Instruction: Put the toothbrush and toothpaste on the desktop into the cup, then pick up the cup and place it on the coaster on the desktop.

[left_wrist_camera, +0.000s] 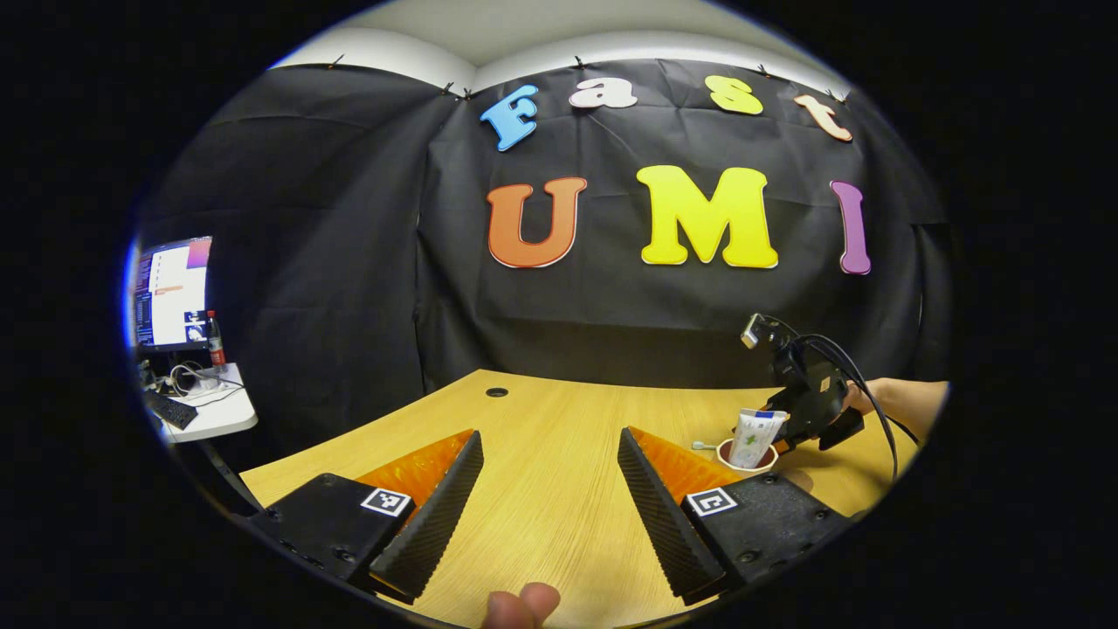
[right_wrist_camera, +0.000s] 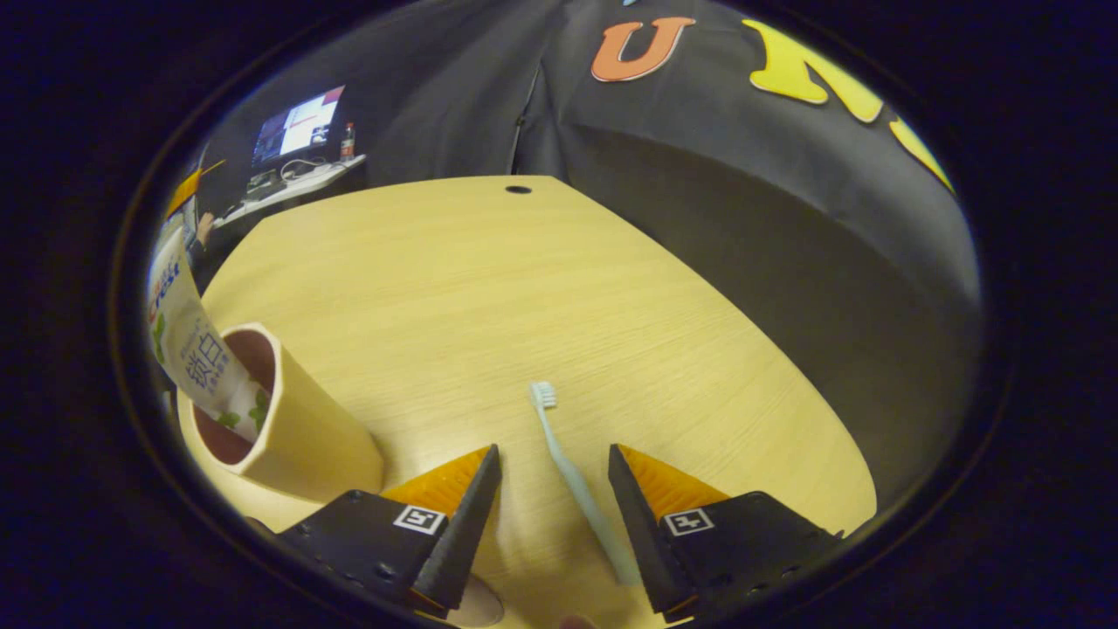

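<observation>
Wooden desktop (right_wrist_camera: 489, 288) seen under both grippers. Right gripper (right_wrist_camera: 552, 498) held released, toothbrush (right_wrist_camera: 572, 476) lying flat between its fingers. Toothpaste (right_wrist_camera: 196, 345) seen standing in cup (right_wrist_camera: 297, 428) just beside. Left gripper (left_wrist_camera: 548, 489) held released, nothing gripped.

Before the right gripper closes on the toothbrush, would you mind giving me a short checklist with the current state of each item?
1. Toothpaste already in the cup: ok.
2. Toothbrush lying flat on the desk, handle between the right gripper fingers: ok.
3. Right gripper open wide enough to take the handle: ok.
4. Cup upright beside the toothbrush, not touching it: ok.
5. Left gripper open, over bare desk, away from the cup: ok.
6. Coaster position: cannot tell.
</observation>
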The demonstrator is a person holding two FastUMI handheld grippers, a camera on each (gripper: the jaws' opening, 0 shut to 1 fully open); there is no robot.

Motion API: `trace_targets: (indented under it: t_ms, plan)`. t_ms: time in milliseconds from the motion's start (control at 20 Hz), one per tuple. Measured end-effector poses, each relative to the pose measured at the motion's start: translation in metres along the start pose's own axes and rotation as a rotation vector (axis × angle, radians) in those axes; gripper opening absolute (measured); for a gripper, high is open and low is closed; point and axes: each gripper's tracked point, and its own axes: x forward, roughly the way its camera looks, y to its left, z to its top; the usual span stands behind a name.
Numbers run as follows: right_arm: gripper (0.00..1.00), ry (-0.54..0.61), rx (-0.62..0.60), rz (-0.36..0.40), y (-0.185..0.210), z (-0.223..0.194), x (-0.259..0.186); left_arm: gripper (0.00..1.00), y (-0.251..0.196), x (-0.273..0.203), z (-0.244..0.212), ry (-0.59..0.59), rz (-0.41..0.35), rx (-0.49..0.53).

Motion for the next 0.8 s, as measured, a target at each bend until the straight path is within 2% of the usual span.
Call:
trace_targets:
  t_ms: [50, 150, 250, 300, 400, 450, 600, 650, 800]
  plan:
    - [0.73, -0.011, 0.016, 0.012, 0.0, 0.0, -0.002, 0.98, -0.001, 0.0, -0.001, 0.002, 0.004, 0.003]
    - [0.7, -0.008, 0.056, 0.065, 0.007, -0.003, -0.004, 0.98, -0.003, 0.0, 0.001, 0.001, -0.001, 0.003]
    - [0.37, 0.005, 0.094, 0.086, 0.014, -0.006, -0.001, 0.98, -0.005, -0.001, 0.001, 0.004, -0.015, 0.0]
    - [0.18, 0.021, 0.105, 0.085, 0.014, -0.006, -0.002, 0.98, -0.006, -0.001, 0.001, 0.005, -0.023, -0.001]
    - [0.18, 0.026, 0.094, 0.084, 0.018, -0.006, -0.007, 0.98, -0.013, -0.002, 0.001, 0.006, -0.031, 0.007]
    - [0.05, 0.055, 0.103, 0.08, 0.018, -0.011, -0.008, 0.98, -0.016, -0.003, 0.003, 0.003, -0.028, 0.013]
    - [0.04, 0.068, 0.179, 0.059, 0.011, -0.009, -0.011, 0.98, -0.017, -0.008, 0.007, -0.005, -0.03, 0.014]
    - [0.04, 0.064, 0.227, 0.074, 0.013, -0.009, -0.016, 0.98, -0.018, -0.01, 0.008, -0.01, -0.033, 0.016]
    - [0.03, -0.051, 0.369, 0.1, 0.009, 0.012, -0.037, 0.98, -0.019, -0.014, 0.011, -0.02, -0.035, 0.019]
